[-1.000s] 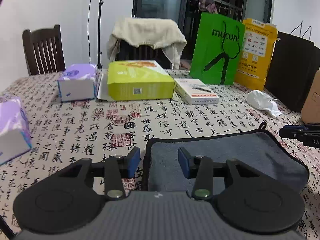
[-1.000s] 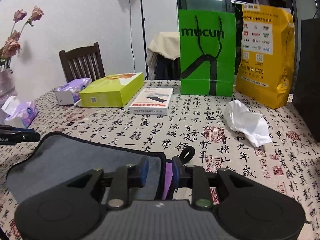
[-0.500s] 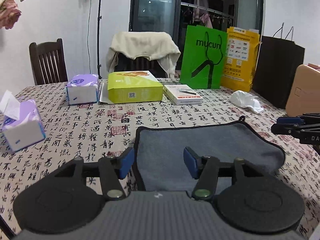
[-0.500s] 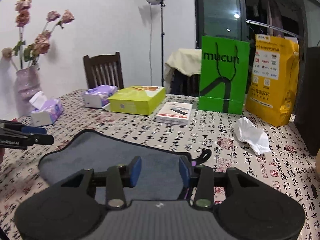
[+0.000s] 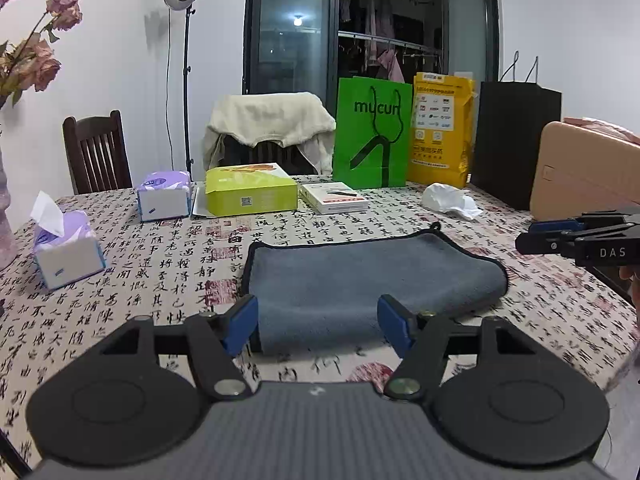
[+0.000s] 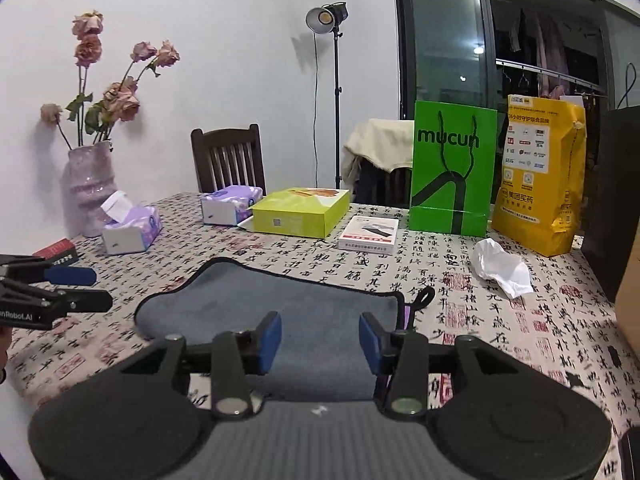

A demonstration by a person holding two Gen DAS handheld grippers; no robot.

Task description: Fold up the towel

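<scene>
I am holding both hand-held grippers, left [image 5: 318, 322] and right [image 6: 320, 334], released over the folded grey microfibre towel [image 5: 360, 280]. A careless nudge risks undoing it.

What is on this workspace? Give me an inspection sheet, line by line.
Surface: table under a calligraphy-print tablecloth.
Job's things: grey towel, folded, flat, with a hanging loop at one corner.
Clutter: two tissue boxes, lime-green box, white box, crumpled tissue, green mucun bag, yellow bag, black bag, vase of dried roses.
Grippers: left gripper and right gripper both open, above the towel, holding nothing.
Cables: nothing seen.
Surroundings: two chairs, a studio lamp, a dark window.
</scene>
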